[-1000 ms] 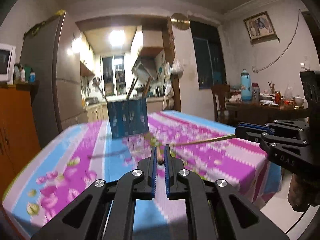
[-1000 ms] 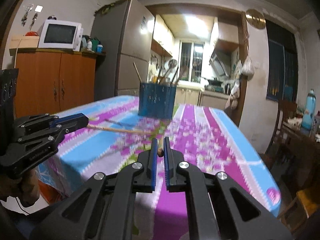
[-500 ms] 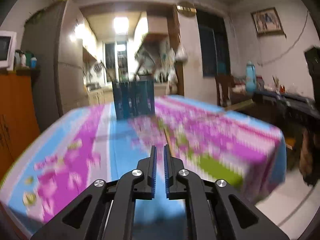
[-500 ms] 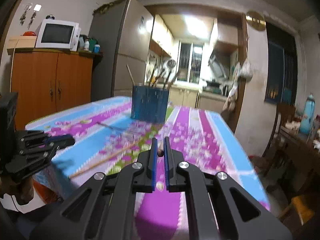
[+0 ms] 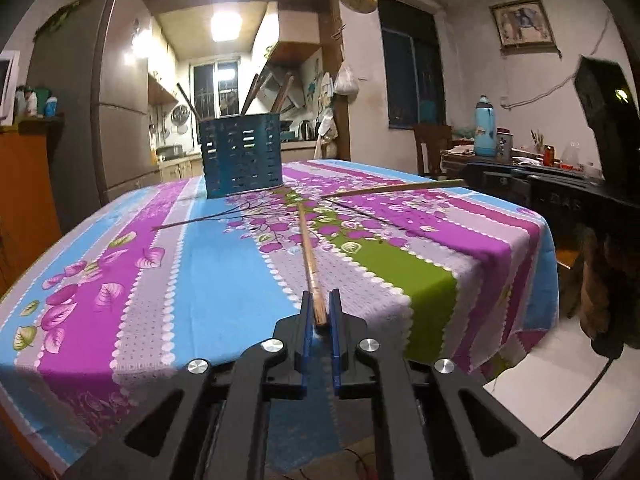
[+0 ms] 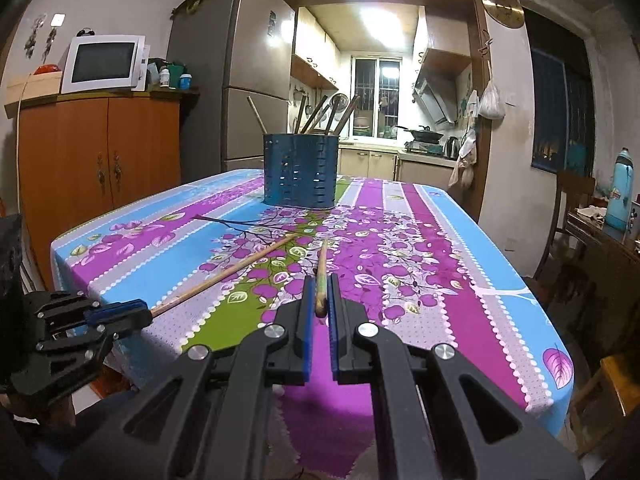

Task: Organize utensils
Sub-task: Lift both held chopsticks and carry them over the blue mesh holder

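Note:
A blue perforated utensil holder [image 5: 241, 155] with several utensil handles in it stands at the far end of the table; it also shows in the right wrist view [image 6: 300, 175]. My left gripper [image 5: 319, 312] is shut on the end of a wooden chopstick [image 5: 307, 252] that points toward the holder. My right gripper [image 6: 319, 296] is shut on a second wooden chopstick [image 6: 321, 270]. In the right wrist view the left gripper [image 6: 120, 312] sits at the lower left with its chopstick [image 6: 224, 276]. In the left wrist view the right gripper [image 5: 500, 178] holds its chopstick [image 5: 392, 188] from the right.
The table carries a striped floral cloth [image 5: 200, 264]. An orange cabinet [image 6: 96, 160] with a microwave [image 6: 104, 64] and a fridge [image 6: 248, 80] stand to the left. A side table with a blue bottle [image 5: 485, 126] and a chair [image 5: 430, 148] stand to the right.
Both grippers have dropped and tilted downward, so each chopstick now points along the tabletop toward the holder. The left view swung right, and is now sharp after blur.

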